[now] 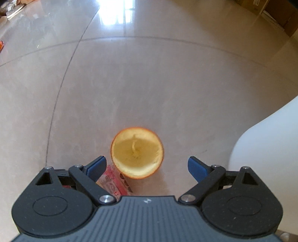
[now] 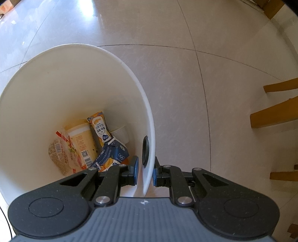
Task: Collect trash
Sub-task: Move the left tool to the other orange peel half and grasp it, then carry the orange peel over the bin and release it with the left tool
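Observation:
In the left wrist view an empty orange peel half (image 1: pixel 137 153) lies hollow side up on the beige floor tiles. My left gripper (image 1: pixel 147 166) hangs above it, open, its blue pads (image 1: pixel 197 168) spread wider than the peel. A red snack wrapper (image 1: pixel 113 181) lies on the floor under the left finger. In the right wrist view my right gripper (image 2: pixel 145 172) is shut on the rim of the white bin (image 2: pixel 149 115), one pad inside and one outside the wall. Inside the bin lie a yellow cup (image 2: pixel 82 143), a yellow drink carton (image 2: pixel 99 126), a blue carton (image 2: pixel 113 154) and a wrapper (image 2: pixel 59 156).
The white bin's outer wall (image 1: pixel 268 149) fills the right edge of the left wrist view. Wooden chair legs (image 2: pixel 275 113) stand at the right of the right wrist view. Cardboard boxes (image 1: pixel 279 16) sit far back right, and loose items (image 1: pixel 11 11) far back left.

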A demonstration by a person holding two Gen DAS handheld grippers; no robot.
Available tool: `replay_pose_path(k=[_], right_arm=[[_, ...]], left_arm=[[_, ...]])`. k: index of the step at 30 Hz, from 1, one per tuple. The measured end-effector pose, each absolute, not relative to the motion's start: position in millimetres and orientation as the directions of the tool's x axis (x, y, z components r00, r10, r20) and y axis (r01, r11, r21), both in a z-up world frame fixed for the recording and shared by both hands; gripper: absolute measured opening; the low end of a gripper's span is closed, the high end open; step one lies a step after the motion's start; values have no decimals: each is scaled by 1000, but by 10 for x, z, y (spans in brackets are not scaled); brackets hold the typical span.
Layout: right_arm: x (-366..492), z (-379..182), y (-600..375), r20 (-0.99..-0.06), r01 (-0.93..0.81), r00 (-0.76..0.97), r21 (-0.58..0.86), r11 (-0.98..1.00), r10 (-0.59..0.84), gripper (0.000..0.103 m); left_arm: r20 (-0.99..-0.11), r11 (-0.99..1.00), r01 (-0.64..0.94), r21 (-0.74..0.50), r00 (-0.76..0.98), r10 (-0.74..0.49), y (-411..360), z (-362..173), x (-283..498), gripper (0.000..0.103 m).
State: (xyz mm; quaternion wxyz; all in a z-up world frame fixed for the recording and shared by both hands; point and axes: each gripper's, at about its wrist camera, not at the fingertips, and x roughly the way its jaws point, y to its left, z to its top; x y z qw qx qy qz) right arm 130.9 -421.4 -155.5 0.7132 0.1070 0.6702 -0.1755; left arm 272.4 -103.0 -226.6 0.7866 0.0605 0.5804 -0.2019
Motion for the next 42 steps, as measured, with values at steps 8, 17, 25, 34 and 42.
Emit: replay_pose_path(k=[8,17,25,34,42], right_arm=[[1312,-1561,-4191,-992,389,42,-95,916,-120,19],[1313,-1564,-4181,-991,385,44,-101,917,-128,19],[1313,-1558,-4187,-991,384,46,-102,918,-129,19],[1321,-1562,-4171,-990,382,46,-107,918,-134,19],[1312,-1570,-4166,-990,384,47,-105,917,-134,19]], left_arm=[[-930,916,386,-104,290,-227,-1063,-2571,2765,94],[-942,917,398,-43,289,-170,-1144,-2780,2844,93],[-939,918,390,-67,285,-190,-1114,-2806,2866,76],[-942,909,416,-31,291,-166,-1124,-2693,2848,72],[-944,891,454,-25,281,-170,-1064,-2181,2768,71]])
